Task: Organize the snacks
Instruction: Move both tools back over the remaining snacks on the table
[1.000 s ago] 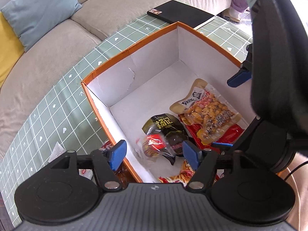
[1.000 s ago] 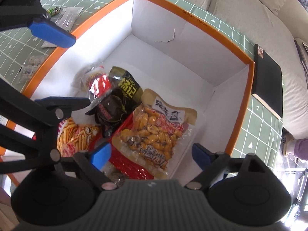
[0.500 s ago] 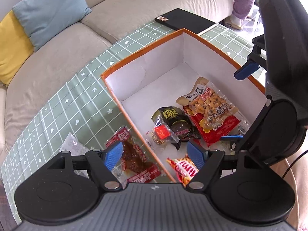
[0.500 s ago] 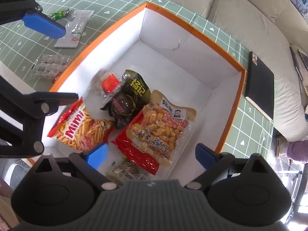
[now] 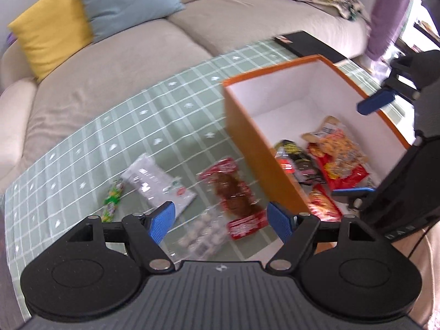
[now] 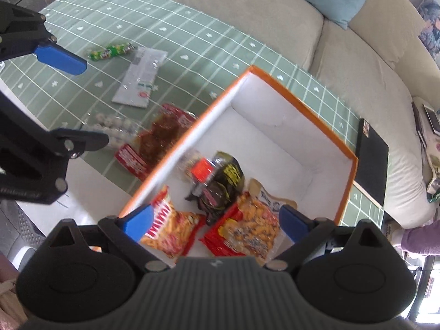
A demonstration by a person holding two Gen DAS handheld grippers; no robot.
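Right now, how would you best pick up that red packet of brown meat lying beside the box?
Probably from straight above, with the open left gripper. The red packet lies flat on the tablecloth, long and narrow, so pinch across its narrow middle, staying off the box wall and the clear bag beside it.

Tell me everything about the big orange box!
The orange box is a deep, open-topped cardboard-looking carton, orange outside and along its rim, white inside. It stands upright on the green checked tablecloth in front of a sofa. Several snack packets lie on its floor at the near end; the far end is bare. Neither gripper touches it.
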